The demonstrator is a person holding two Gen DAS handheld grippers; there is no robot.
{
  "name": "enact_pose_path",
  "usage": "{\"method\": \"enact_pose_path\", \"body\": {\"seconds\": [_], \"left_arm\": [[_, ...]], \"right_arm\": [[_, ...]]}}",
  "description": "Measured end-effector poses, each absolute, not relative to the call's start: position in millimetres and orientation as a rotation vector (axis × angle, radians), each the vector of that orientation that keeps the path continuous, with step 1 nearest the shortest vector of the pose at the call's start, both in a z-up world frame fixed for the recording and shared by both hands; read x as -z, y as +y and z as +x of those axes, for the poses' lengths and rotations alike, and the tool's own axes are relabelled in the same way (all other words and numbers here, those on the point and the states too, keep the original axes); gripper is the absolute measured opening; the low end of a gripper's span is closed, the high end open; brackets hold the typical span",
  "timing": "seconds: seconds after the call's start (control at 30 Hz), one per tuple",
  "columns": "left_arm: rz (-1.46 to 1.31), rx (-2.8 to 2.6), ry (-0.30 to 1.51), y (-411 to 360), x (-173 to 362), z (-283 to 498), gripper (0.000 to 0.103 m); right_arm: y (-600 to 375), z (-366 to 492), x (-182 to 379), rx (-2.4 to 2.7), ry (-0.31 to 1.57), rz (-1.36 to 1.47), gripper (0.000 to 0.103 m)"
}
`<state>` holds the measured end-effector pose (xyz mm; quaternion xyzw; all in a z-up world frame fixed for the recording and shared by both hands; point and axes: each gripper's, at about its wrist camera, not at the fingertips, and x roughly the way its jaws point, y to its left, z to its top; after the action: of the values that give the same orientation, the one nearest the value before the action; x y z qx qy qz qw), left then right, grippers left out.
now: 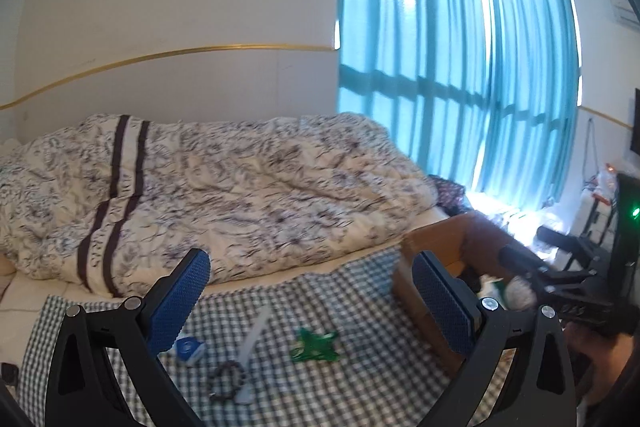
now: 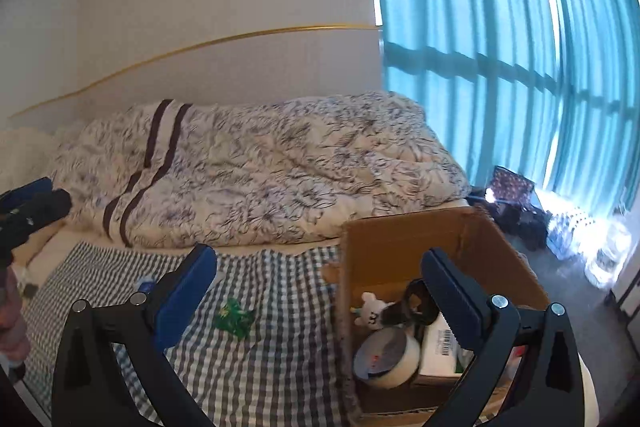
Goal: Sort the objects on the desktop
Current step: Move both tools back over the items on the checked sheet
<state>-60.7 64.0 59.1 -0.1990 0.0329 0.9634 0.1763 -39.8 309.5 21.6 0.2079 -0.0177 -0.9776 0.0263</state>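
On the checked cloth [image 1: 320,379], both tongs, left [image 1: 312,307] and right [image 2: 320,303], gape empty; the green foil wrapper [image 1: 316,345] looks light and crinkly, best pinched at an edge.

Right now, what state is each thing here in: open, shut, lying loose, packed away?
Left gripper: open, holding nothing.
Right gripper: open, holding nothing.
Cardboard box: open at the top, partly filled.
Tape roll: inside the box.
Small white plush: inside the box.
Green toy: loose on the checked cloth.
Bead bracelet: loose on the cloth.
Curtains: drawn shut.
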Motion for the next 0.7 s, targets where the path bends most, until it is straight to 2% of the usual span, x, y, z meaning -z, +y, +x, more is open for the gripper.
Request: {"method": "enact_pose_path", "body": {"seconds": [0.17,0.37,0.7], "left_arm": [[-0.654,-2.760,0.143,39.0,-25.5,-76.5,0.103],[-0.786,-2.779,0.092,10.5,13.7,-100.3,0.103],[-1.004,-2.780,0.091,-17.8,72.6,-142.6,0.103]], "right_arm": [[283.1,-49.8,-10.4,2.961,0.033,0.635,0.103],[251.7,-78.5,10.4,2.871,0.035,0.720,0.103],[200.9,-119.1,59.8,2.746,0.200,0.809,0.103]]}}
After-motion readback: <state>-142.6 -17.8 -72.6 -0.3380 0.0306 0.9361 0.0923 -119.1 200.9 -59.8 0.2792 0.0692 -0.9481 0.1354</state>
